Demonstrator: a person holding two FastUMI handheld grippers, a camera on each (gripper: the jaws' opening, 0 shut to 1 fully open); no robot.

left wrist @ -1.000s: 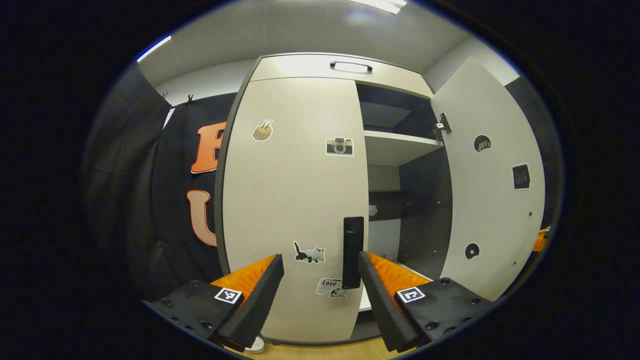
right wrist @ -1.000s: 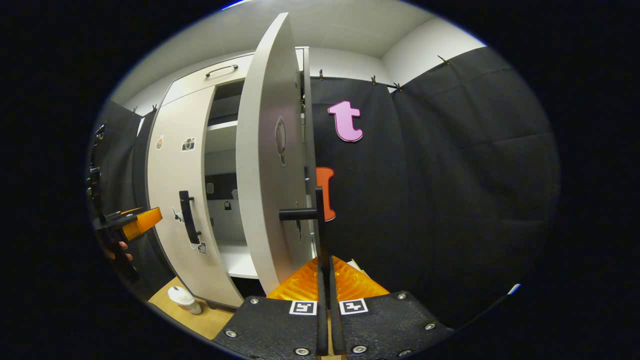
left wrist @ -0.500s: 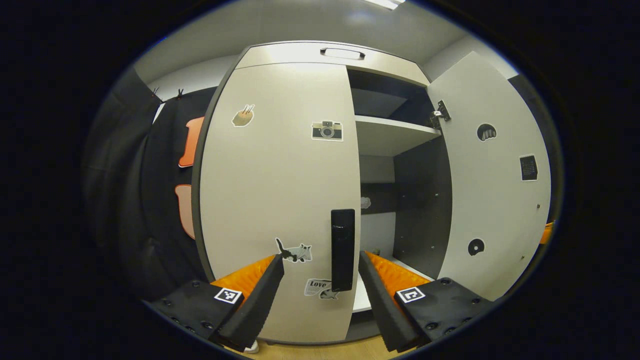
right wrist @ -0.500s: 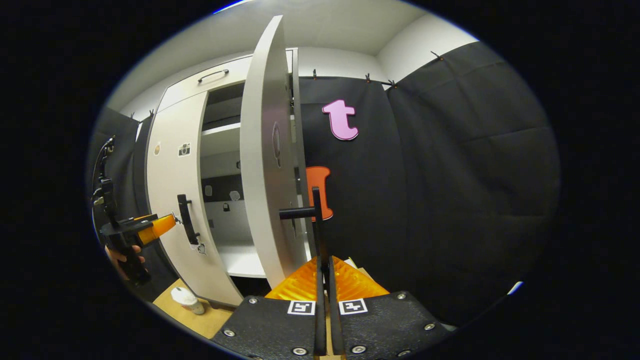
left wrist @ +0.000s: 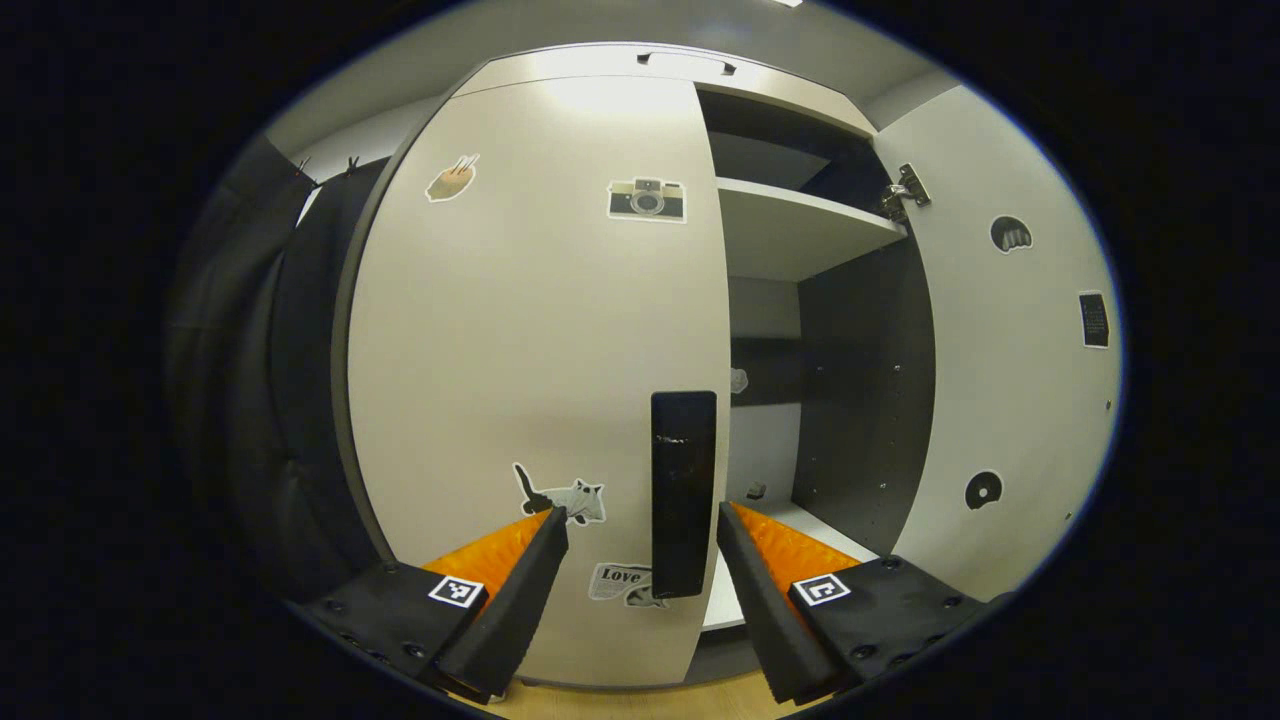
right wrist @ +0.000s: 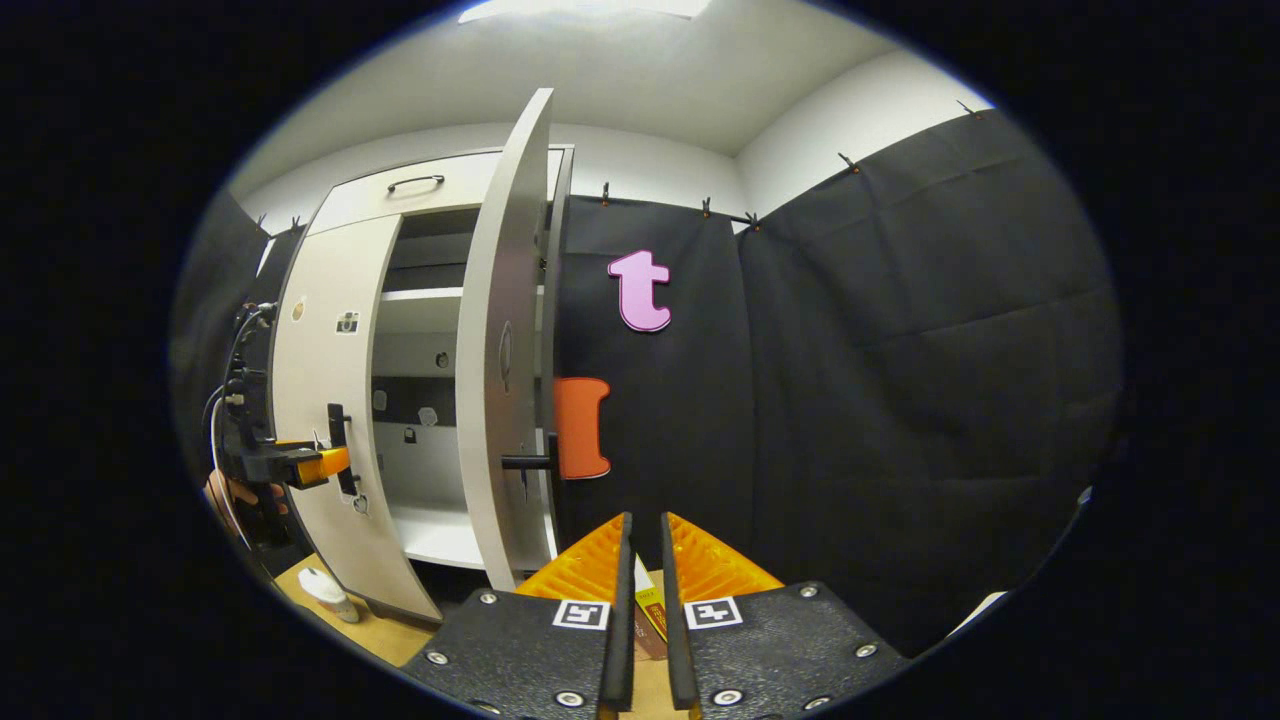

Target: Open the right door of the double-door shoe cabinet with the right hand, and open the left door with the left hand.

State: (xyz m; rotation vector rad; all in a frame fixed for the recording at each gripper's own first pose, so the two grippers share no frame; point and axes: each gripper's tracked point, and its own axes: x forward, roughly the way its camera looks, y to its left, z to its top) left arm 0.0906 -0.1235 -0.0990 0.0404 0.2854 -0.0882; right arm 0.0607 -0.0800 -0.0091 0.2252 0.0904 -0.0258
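Straddling the black handle (left wrist: 684,495) of the cabinet's left door (left wrist: 540,370), the left gripper (left wrist: 641,520) is spread wide, its fingers (left wrist: 520,590) apart from the bar on either side; that door sits closed, with cat (left wrist: 565,497) and camera (left wrist: 647,199) stickers on it. Beside it the right door (left wrist: 1010,340) stands swung wide, baring a white shelf (left wrist: 800,235) and dark inner wall. In the right gripper view, the right gripper (right wrist: 641,525) is nearly closed with a narrow gap, gripping nothing and well clear of the right door's handle (right wrist: 530,461). Farther left there, a hand (right wrist: 240,495) holds the left gripper up to the left door's handle.
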